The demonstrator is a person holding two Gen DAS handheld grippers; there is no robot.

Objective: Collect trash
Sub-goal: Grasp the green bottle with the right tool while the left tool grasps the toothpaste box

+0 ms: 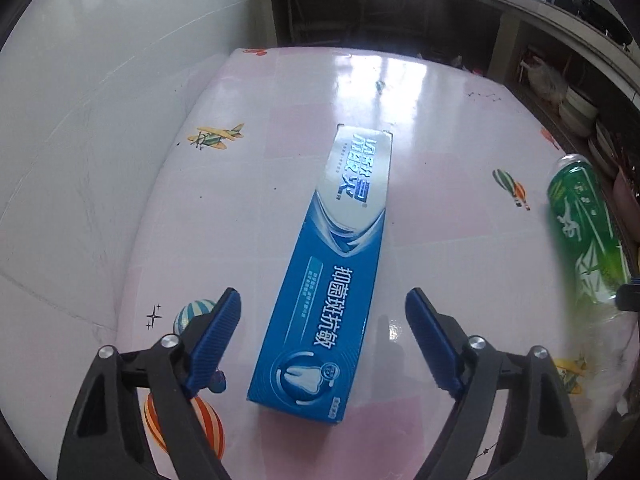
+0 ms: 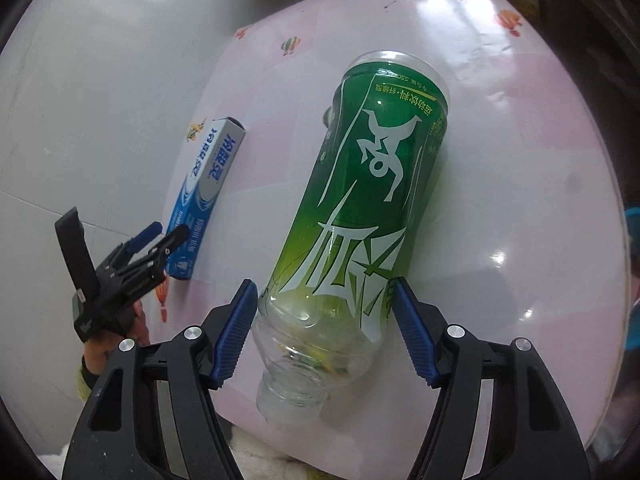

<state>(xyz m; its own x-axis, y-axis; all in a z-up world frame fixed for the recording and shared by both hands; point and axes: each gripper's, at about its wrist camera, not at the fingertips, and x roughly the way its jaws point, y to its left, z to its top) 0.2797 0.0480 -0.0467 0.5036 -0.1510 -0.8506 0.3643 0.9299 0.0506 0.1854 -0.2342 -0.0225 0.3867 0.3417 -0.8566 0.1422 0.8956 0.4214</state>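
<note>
Toothpaste box [image 1: 336,264], blue and white, lies flat on the pink table [image 1: 440,120], long axis running away from the left gripper [image 1: 324,304]. Left gripper is open: blue pads either side of the box's near half, clear gaps both sides, not touching it.

Green bottle [image 2: 368,196], clear plastic w/ green label, no cap, lies on its side to the right of the box, well apart from it, neck toward the right gripper [image 2: 324,300]. Right gripper's blue pads sit against the bottle's shoulder on both sides, gripping it.

In the right wrist view a hand [image 2: 116,340] holds the left gripper near the box's near end.

Table cover has balloon and plane prints. White wall [image 1: 100,100] on the left; shelves w/ stacked bowls [image 1: 580,108] far right.
</note>
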